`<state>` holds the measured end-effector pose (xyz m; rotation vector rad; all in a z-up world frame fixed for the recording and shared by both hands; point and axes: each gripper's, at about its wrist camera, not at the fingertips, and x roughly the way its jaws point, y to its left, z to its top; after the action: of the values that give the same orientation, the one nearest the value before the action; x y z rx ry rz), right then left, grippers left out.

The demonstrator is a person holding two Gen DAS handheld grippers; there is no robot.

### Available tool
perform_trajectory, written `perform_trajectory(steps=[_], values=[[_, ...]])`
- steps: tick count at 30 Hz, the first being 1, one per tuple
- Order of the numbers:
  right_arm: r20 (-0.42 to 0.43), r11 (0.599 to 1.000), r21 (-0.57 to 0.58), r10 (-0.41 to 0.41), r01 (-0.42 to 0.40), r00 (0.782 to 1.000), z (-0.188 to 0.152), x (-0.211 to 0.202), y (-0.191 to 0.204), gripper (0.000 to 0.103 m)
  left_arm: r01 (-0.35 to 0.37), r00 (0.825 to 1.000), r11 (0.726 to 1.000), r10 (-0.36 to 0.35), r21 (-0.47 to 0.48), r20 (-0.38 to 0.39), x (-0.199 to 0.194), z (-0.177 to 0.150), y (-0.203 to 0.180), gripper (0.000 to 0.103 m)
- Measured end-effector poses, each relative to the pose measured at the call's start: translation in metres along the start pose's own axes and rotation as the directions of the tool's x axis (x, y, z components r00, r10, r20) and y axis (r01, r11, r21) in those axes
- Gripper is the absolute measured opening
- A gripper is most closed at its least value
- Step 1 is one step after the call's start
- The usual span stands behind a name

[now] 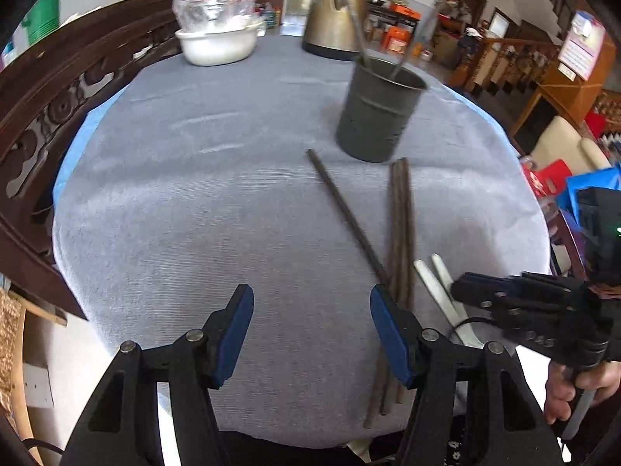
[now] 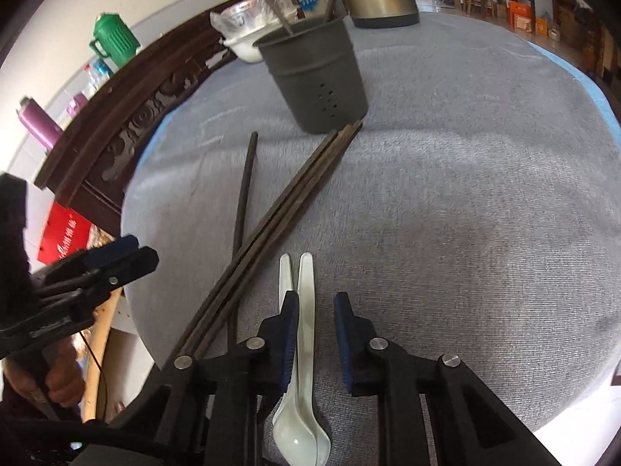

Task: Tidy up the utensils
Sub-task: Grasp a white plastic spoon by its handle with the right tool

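A dark grey utensil cup (image 1: 378, 110) stands on the grey tablecloth and holds a couple of chopsticks; it also shows in the right wrist view (image 2: 316, 77). A single dark chopstick (image 1: 345, 213) and a bundle of brown chopsticks (image 1: 401, 233) lie in front of the cup, also in the right wrist view (image 2: 287, 202). Two white spoons (image 2: 304, 310) lie side by side. My left gripper (image 1: 312, 303) is open and empty above the cloth, left of the chopsticks. My right gripper (image 2: 316, 310) is open with one spoon handle between its fingers, not clamped.
A brass kettle (image 1: 335, 19) and a white bowl (image 1: 217, 44) with plastic-wrapped contents stand at the far side of the table. A carved dark wooden rail (image 1: 58, 116) runs along the left edge. Furniture and boxes fill the room beyond.
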<state>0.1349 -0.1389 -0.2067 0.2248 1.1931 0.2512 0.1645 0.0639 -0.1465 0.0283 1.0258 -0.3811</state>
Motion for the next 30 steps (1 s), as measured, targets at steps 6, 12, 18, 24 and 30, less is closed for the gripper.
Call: perform_trajectory(steps=[6,12,18,24,30], values=[[-0.022,0.993,-0.092,-0.07,0.067,0.997,-0.001,0.004,0.013,0.021,0.035,0.999,0.998,-0.035,0.051,-0.002,-0.002,-0.002,-0.015,0.063],[0.006,0.99,-0.062,-0.128,0.129,0.992,0.0,-0.001,-0.007,0.01,0.137,0.99,0.986,-0.132,0.099,-0.057,0.0,-0.001,-0.033,0.044],[0.033,0.984,0.073,-0.165,0.162,0.986,0.002,-0.015,-0.054,0.01,0.296,0.944,0.948,-0.272,0.118,-0.187,0.013,0.008,-0.065,0.03],[0.051,0.975,0.191,-0.123,0.112,0.991,-0.001,-0.028,-0.094,0.007,0.341,0.888,0.939,-0.31,0.036,-0.339,0.05,0.024,-0.089,0.03],[0.063,0.98,0.19,-0.078,0.065,0.995,-0.003,-0.031,-0.103,0.006,0.305,0.879,0.95,-0.254,0.067,-0.403,0.078,0.042,-0.12,0.03]])
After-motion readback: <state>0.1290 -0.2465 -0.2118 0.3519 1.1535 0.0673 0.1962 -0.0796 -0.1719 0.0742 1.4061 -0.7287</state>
